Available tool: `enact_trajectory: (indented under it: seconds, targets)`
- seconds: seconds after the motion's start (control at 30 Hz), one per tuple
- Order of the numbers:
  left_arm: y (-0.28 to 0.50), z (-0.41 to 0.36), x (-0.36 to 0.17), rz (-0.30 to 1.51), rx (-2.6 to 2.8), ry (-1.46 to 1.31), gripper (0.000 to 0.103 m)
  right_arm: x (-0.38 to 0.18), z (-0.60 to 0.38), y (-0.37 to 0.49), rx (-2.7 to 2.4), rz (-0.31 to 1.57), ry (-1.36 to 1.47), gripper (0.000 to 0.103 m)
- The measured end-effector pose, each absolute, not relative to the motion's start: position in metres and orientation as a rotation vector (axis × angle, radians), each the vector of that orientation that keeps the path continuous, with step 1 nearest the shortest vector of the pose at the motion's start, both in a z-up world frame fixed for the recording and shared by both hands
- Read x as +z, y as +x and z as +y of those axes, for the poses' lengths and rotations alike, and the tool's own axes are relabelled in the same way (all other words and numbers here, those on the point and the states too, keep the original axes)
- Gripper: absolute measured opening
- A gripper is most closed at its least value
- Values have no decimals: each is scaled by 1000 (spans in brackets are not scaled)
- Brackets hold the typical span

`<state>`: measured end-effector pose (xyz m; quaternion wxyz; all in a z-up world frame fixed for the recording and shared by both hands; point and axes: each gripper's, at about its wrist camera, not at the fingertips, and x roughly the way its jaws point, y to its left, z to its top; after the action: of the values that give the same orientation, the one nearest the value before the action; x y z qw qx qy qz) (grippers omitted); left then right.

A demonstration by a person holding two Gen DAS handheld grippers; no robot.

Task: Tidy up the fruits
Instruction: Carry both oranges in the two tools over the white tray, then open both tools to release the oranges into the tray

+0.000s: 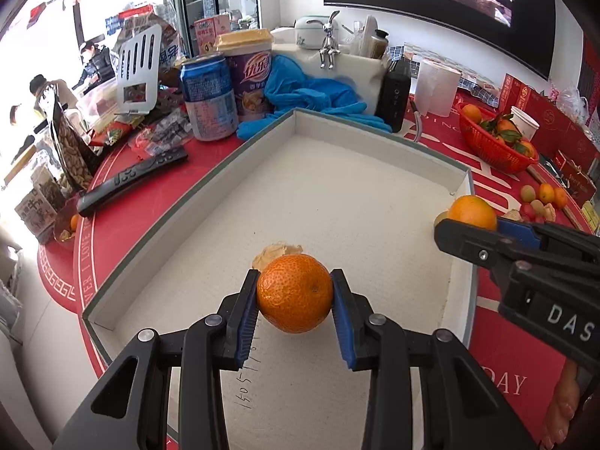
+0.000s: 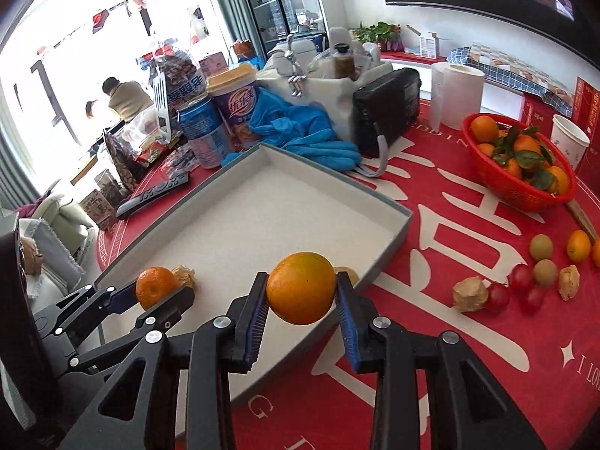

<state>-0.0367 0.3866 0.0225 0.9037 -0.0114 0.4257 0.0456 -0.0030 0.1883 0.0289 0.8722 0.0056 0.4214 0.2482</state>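
Observation:
My left gripper (image 1: 295, 292) is shut on a rough-skinned tangerine (image 1: 294, 292) and holds it over the near part of the shallow grey box (image 1: 187, 206) with a white floor. A papery husk fruit (image 1: 275, 253) lies on the box floor just beyond it. My right gripper (image 2: 302, 288) is shut on a smooth orange (image 2: 301, 287) above the box's near right edge (image 2: 390, 240); another husk fruit (image 2: 347, 272) peeks out behind it. The left gripper with its tangerine (image 2: 153, 287) shows at the left of the right wrist view. The right gripper's orange (image 1: 472, 212) shows in the left wrist view.
Loose fruits lie on the red tablecloth right of the box: husk fruits (image 2: 468, 294), red grapes (image 2: 519, 277), green fruits (image 2: 542, 247), a small orange (image 2: 577, 245). A red basket (image 2: 525, 191) of tangerines stands behind. Cans (image 1: 208, 97), blue gloves (image 1: 311, 97), a remote (image 1: 131, 180) crowd the back.

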Motion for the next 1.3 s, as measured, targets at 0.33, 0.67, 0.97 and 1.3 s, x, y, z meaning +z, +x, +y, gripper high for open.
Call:
enact_trajectory:
  seconds: [0.33,0.67,0.97,1.3]
  targets:
    - [-37,390,10,904,99,-26,40,11,211,-3,587,928,-26,36]
    - [-48,387,43,779,137,-3,84,49,198,-14,607,781,33,103]
    - [-51,350,65,791,13,-2,85,62,129,4,412,847,235,103]
    - [-53,299,73,794,-78,68,85,56,45,14,201,910,440,103]
